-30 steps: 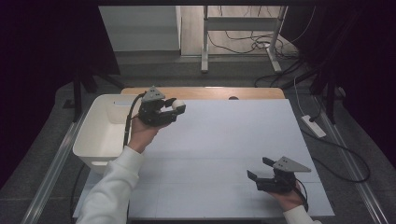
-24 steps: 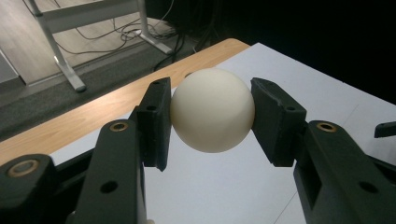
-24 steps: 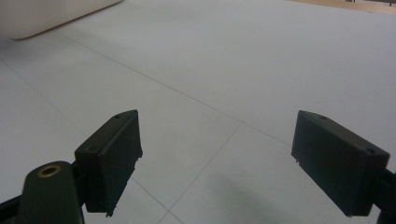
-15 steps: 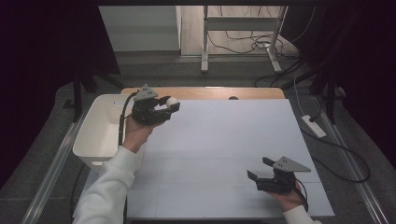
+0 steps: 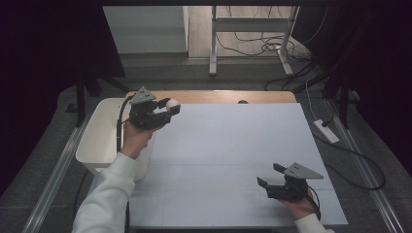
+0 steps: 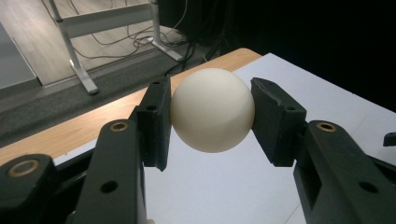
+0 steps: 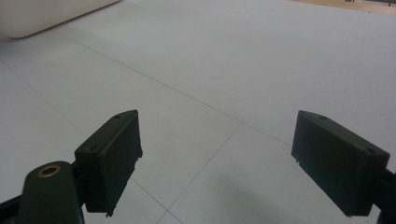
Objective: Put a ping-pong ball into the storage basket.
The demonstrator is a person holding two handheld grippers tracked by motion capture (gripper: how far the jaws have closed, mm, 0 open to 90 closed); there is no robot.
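Note:
A cream-white ball (image 6: 212, 109) sits clamped between the two black pads of my left gripper (image 6: 212, 116). From above, that left gripper (image 5: 170, 108) hovers over the table's far left corner, beside the white bin (image 5: 99, 138), with the ball (image 5: 172, 103) at its tip. My right gripper (image 5: 270, 177) rests low near the front right of the white table top (image 5: 233, 145). Its jaws stand wide apart in the right gripper view, right gripper (image 7: 217, 158), with nothing between them, just bare table surface.
The white bin stands off the table's left edge. A wooden strip (image 5: 218, 96) runs along the table's far edge. Beyond it are a metal frame (image 5: 252, 29) and cables on the floor. A white power strip (image 5: 326, 131) lies right of the table.
My left hand has carried the ball slightly left and away, toward the table's far left corner by the bin. The right gripper has stayed where it was.

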